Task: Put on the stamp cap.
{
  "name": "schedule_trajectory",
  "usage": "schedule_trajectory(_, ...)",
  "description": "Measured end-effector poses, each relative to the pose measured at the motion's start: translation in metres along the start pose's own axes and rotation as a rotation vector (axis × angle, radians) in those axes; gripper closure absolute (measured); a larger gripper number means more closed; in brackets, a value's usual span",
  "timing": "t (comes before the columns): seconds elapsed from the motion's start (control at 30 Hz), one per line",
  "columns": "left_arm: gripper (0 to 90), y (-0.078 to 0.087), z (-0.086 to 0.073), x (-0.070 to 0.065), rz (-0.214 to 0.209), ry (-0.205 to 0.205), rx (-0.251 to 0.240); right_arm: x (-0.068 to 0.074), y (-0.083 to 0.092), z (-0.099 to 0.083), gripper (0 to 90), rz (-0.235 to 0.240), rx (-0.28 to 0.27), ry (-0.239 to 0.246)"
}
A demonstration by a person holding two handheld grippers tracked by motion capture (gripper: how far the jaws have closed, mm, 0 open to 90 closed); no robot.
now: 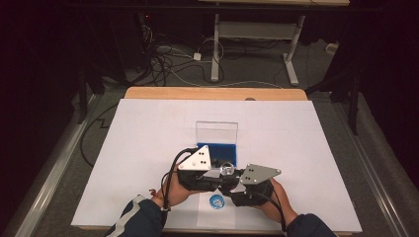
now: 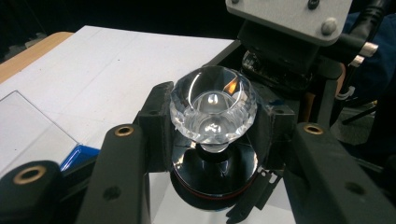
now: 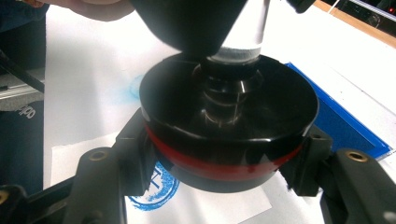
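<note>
A round stamp has a clear crystal knob on a black base with a red ring. My left gripper is shut on the knob, its pads pressing both sides. From the other side, my right gripper is shut on the black base. In the high view both grippers, left and right, meet at the stamp, held above a paper slip. A round blue stamp print lies on that slip, just under the stamp.
A blue ink pad in a case with its clear lid standing up sits just beyond the grippers. White sheet covers the wooden table. The person's sleeves come in at the front edge.
</note>
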State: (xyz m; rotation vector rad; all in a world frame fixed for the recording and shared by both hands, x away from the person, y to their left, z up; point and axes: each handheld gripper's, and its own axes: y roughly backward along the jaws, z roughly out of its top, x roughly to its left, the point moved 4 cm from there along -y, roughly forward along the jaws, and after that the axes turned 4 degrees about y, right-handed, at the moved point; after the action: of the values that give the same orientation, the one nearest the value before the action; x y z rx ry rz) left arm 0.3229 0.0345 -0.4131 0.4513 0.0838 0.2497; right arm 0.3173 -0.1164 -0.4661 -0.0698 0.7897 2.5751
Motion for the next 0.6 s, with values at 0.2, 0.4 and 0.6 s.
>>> schedule_trajectory(0.2, 54.1, 0.0023, -0.0004, 0.001, 0.004, 0.002, -0.008, -0.0006, 0.0009, -0.0007, 38.8, -0.002, 0.002, -0.002)
schedule_trajectory(0.4, 54.1, 0.0016, -0.0011, 0.0009, 0.008, -0.002, -0.001, -0.0007, 0.0007, -0.0012, 38.8, 0.0, -0.002, -0.006)
schedule_trajectory(0.6, 54.0, -0.0006, -0.0033, 0.0014, 0.011, -0.005, 0.007, -0.0001, 0.0006, -0.0014, 38.7, 0.007, -0.005, -0.011)
